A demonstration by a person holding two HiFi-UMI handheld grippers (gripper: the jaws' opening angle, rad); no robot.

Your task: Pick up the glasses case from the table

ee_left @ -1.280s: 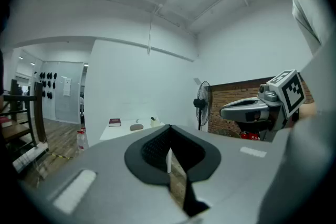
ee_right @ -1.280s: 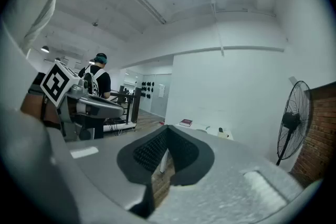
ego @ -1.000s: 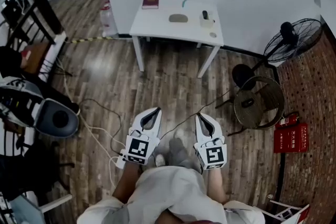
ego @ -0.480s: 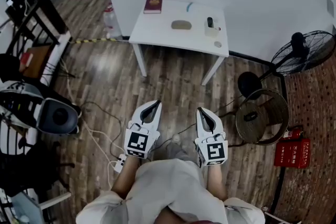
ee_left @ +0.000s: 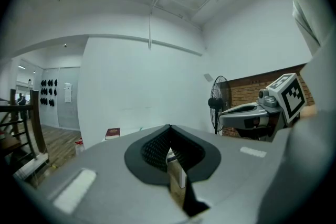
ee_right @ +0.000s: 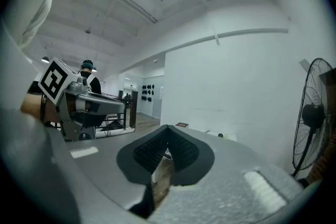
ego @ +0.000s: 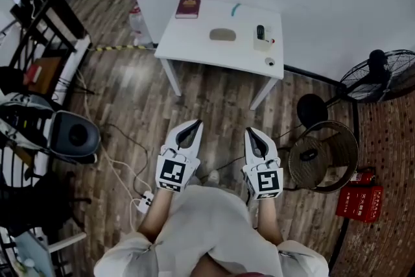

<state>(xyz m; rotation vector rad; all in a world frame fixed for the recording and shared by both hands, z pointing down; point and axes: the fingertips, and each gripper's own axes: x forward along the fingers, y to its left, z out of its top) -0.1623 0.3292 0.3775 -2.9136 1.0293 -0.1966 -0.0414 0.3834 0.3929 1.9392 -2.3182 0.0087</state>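
Note:
A grey oval glasses case (ego: 222,34) lies in the middle of a small white table (ego: 194,48) standing against the white wall, seen in the head view. Both grippers are held side by side over the wooden floor, well short of the table. My left gripper (ego: 194,125) has its jaws meeting at the tips and holds nothing. The right gripper (ego: 249,133) is likewise shut and empty. In the left gripper view the jaw tips (ee_left: 169,127) touch, and the table's edge shows behind them. The right gripper view shows its tips (ee_right: 168,127) closed too.
On the table also lie a dark red booklet (ego: 187,7), a teal pen (ego: 235,10), a black item on a white box (ego: 261,36) and a small round thing (ego: 269,62). A standing fan (ego: 382,74) and wicker basket (ego: 323,155) are at the right, a grey bin (ego: 74,137) and cables at the left.
Both grippers and the person have moved forward over the floor toward the table, which now looks nearer. The jaws stay shut throughout.

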